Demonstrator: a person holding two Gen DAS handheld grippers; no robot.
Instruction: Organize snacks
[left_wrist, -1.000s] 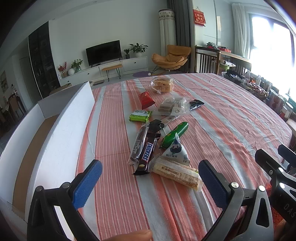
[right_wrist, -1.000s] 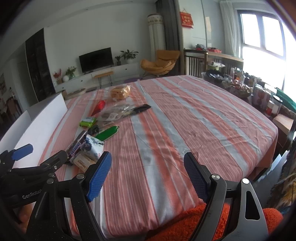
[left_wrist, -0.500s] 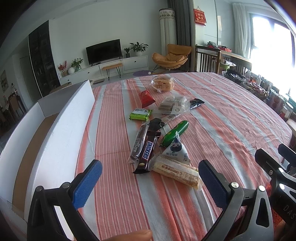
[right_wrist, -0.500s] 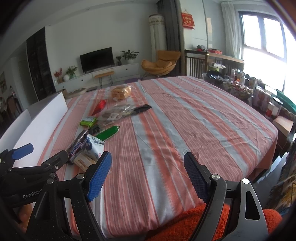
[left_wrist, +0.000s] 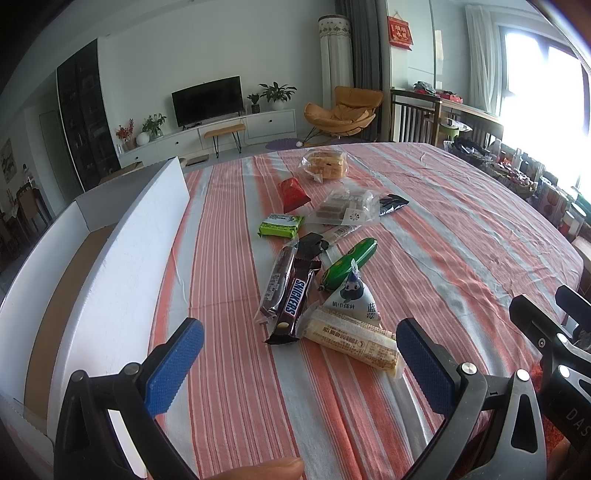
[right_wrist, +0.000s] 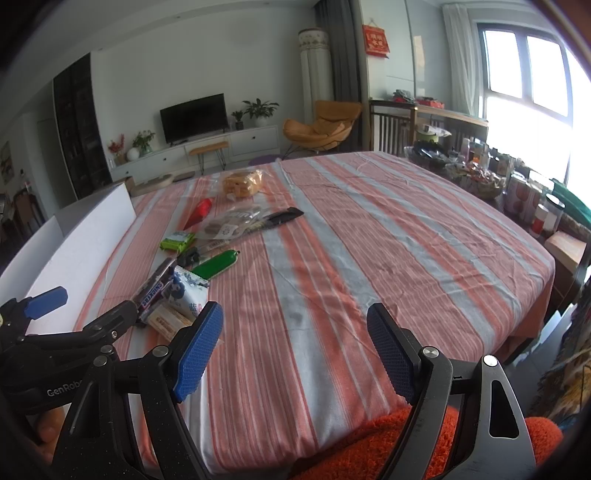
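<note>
Jaws wide apart, both grippers; white box (left_wrist: 110, 266) interior bare cardboard; snacks (left_wrist: 295, 299) on tablecloth (left_wrist: 461, 240).

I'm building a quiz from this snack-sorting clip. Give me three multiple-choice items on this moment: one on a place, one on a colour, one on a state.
1. Where does the white box stand relative to the snacks, seen from the left wrist?
A. To their left
B. To their right
C. On top of them

2. What colour is the sausage-shaped packet beside the Snickers bar?
A. Yellow
B. Green
C. Blue

3. How is the left gripper?
A. Shut on the Snickers bar
B. Shut on nothing
C. Open, holding nothing

Answers:
1 A: the white box runs along the table's left edge, snacks to its right.
2 B: the sausage-shaped packet is bright green, near the Snickers bar.
3 C: the left gripper has its blue pads wide apart with only tablecloth between them.
</note>
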